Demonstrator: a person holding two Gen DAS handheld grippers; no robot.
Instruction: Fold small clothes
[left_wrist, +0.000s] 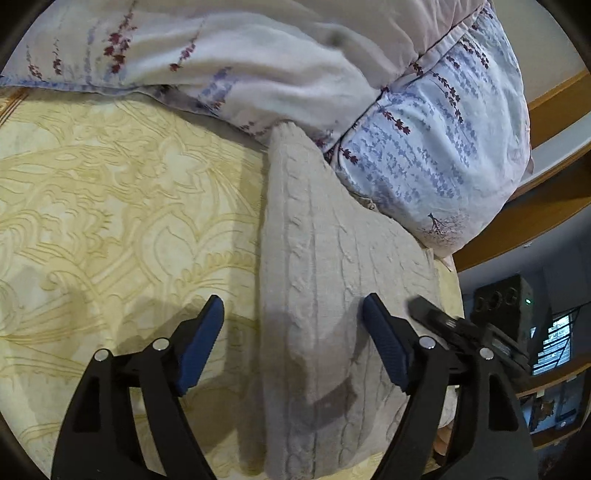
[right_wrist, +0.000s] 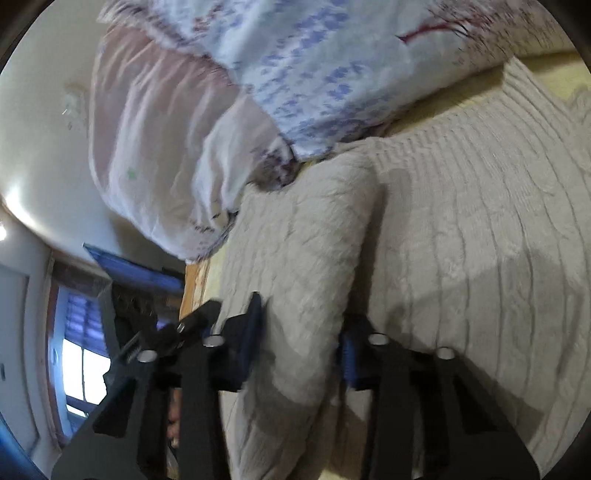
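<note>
Pinching a raised fold of the grey knitted sweater (right_wrist: 461, 221) on the bed (left_wrist: 110, 184), the right gripper (right_wrist: 301, 354) is clenched on it while the left gripper (left_wrist: 293, 343) hangs released above. Next, probably, carrying that fold across evenly.

A bed (left_wrist: 110, 192) with a pale yellow embossed cover is filling the near space. A floral quilt (left_wrist: 436, 147) is lying bunched at its far side. Wooden shelving (left_wrist: 546, 206) is running along the right, and daylight is coming through a barred window (left_wrist: 557, 341).
</note>
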